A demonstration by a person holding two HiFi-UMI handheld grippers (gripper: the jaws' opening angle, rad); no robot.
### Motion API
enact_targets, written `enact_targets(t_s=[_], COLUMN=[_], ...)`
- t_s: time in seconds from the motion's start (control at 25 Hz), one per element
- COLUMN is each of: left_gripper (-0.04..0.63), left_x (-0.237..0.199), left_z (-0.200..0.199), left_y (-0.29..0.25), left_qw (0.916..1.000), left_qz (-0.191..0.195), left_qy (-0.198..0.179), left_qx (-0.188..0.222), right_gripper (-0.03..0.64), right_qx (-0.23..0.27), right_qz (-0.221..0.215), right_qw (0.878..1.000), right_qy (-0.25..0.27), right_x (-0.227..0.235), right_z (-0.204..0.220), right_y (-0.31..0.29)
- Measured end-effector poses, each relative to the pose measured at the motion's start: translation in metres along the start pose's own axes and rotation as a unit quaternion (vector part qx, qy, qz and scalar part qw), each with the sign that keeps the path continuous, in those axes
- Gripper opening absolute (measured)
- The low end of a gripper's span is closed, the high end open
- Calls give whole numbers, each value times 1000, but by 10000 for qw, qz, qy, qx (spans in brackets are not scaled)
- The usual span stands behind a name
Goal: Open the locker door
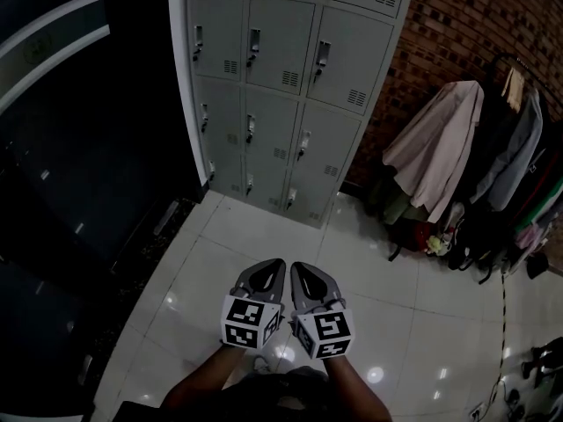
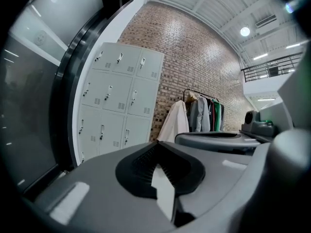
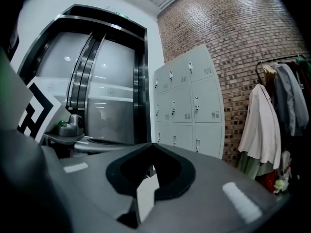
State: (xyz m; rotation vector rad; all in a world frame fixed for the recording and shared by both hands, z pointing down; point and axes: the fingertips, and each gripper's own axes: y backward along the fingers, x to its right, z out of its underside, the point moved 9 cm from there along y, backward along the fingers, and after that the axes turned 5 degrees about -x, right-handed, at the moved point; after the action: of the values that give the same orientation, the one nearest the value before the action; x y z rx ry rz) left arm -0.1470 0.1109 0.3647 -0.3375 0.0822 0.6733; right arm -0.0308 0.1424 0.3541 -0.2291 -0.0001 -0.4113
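The left hand-held gripper [image 1: 268, 271] and the right hand-held gripper [image 1: 303, 272] are being held side by side, near, low over the glossy tiled floor [image 1: 220, 244]. Both have their jaws closed and empty. The grey locker bank [image 1: 281, 77] is standing far ahead, well apart from them, against a brick wall, with every door seemingly shut. Likely risks: with the jaws closed, a small door latch [image 1: 303, 144] cannot be taken, and among closely spaced latches a neighbouring one may be caught.
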Motion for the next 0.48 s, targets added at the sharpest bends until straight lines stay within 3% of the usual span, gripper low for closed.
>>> enact_targets(t_s=[0.48], left_gripper=[5], left_x=[-25], left_z=[-16], left_y=[-67], left_qw=[9999], left_qz=[20], left_qy=[-114], left_qx=[25], right_gripper=[0], right_qx=[170], right_qz=[32], right_qw=[9997], right_qy=[-143], right_x=[52], right_z=[-5], right_y=[-57])
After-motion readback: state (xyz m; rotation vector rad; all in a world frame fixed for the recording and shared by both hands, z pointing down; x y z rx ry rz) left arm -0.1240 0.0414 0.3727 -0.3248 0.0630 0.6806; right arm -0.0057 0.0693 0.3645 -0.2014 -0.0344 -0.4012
